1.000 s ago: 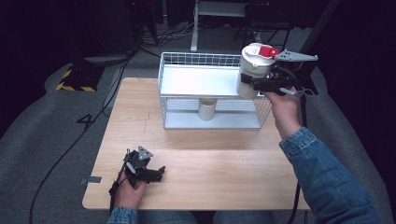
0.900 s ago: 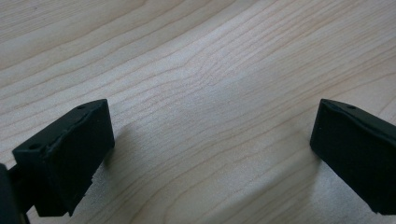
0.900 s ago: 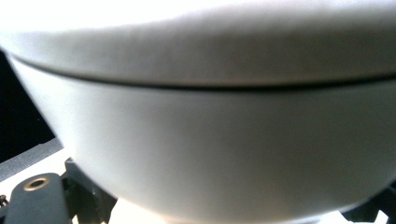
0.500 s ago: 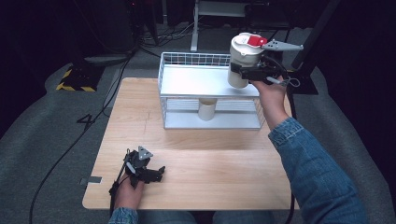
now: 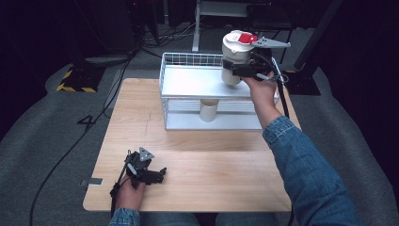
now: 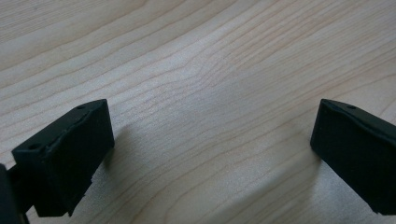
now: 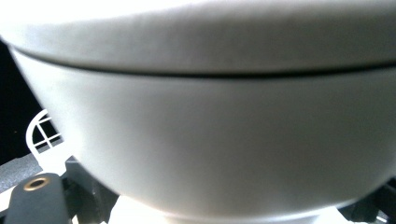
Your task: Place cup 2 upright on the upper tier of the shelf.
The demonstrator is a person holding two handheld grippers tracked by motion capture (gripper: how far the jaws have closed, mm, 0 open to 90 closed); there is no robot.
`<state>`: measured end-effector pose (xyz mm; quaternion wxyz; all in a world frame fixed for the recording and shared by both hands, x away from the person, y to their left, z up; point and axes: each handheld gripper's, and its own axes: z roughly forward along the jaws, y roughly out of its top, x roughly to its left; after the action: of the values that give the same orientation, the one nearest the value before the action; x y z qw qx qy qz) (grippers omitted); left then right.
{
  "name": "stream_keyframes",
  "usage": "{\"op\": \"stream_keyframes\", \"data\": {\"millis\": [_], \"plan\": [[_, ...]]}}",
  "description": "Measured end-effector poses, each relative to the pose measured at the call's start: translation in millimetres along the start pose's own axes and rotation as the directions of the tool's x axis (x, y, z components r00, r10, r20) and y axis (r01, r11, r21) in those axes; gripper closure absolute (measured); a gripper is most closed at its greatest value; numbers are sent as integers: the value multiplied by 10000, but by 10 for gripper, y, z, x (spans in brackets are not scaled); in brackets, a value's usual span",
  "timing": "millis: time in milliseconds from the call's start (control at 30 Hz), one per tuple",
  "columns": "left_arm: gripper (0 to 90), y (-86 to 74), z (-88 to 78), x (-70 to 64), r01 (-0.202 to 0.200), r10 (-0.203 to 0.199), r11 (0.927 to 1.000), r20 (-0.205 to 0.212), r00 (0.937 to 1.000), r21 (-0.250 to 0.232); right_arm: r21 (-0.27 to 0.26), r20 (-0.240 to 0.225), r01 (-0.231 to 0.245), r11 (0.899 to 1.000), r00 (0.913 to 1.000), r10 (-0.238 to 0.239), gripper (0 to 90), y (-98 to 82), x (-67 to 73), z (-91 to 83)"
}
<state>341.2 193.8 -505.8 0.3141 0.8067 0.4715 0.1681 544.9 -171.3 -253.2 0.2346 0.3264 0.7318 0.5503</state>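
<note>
one white jar (image 5: 235,56) with a red-marked lid, clamped in the right hand-held gripper (image 5: 242,69) over one wire rack (image 5: 188,61); one cup (image 5: 208,111) below; left hand-held gripper (image 5: 151,175) wide on the bench (image 5: 211,174); no legible writing.

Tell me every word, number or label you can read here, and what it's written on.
"4": a dark figure on the grey floor, left of the wooden table.
The red label on top of the white container: too small to read.

Denim sleeve (image 5: 306,165) (black jaws)
</note>
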Motion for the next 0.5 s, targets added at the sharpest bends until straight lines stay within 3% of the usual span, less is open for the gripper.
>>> {"op": "stream_keyframes", "data": {"millis": [500], "plan": [[1, 1, 5, -6, 79, -79, 10000, 0, 10000, -17, 154, 23, -217, 9996, 9998, 217, 133, -112, 16, 257]]}}
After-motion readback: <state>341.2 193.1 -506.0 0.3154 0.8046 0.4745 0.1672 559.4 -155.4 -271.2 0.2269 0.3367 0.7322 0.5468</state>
